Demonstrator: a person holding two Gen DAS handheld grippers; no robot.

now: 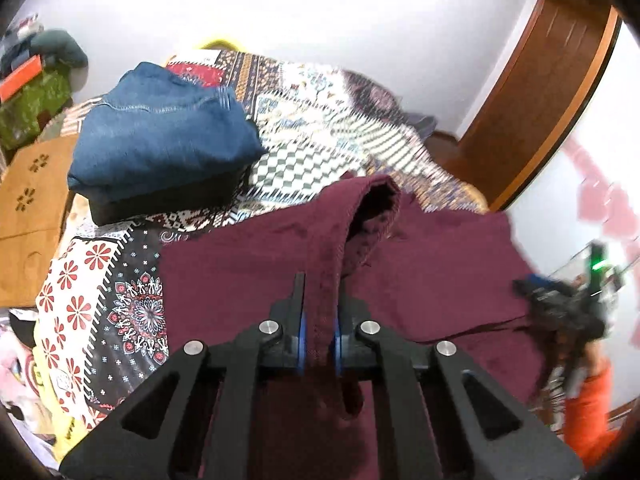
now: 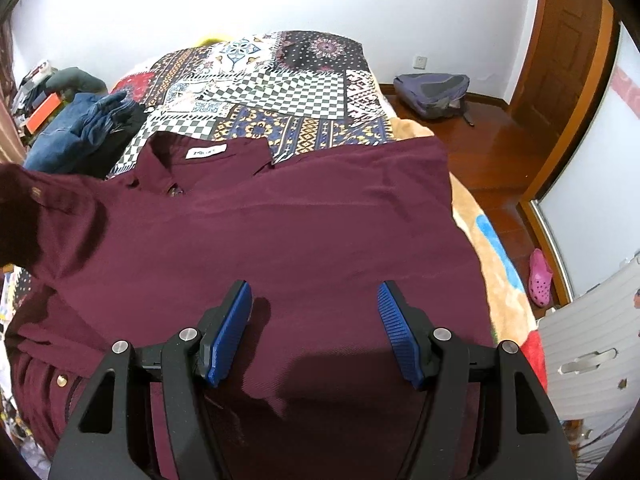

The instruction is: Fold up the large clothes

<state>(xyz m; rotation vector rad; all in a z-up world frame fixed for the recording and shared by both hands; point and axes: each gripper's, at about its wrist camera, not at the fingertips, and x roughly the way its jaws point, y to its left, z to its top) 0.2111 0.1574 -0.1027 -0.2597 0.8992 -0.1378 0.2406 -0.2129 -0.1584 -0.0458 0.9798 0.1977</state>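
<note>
A large maroon shirt [image 2: 280, 216] lies spread on the patchwork bedspread [image 2: 280, 92], collar with a white label [image 2: 206, 152] at the far left. My left gripper [image 1: 320, 300] is shut on a sleeve of the shirt [image 1: 352, 232], which rises between its fingers and is held lifted. The shirt body [image 1: 240, 272] lies below it. My right gripper [image 2: 314, 304] is open and empty just above the shirt's near part. In the left wrist view the right gripper [image 1: 568, 312] shows blurred at the right edge.
Folded blue jeans [image 1: 160, 136] sit on a dark folded garment at the bed's far left, also in the right wrist view [image 2: 84, 132]. A cardboard box [image 1: 28, 208] stands left of the bed. A backpack [image 2: 432, 94] and a pink clog [image 2: 540, 278] lie on the wooden floor.
</note>
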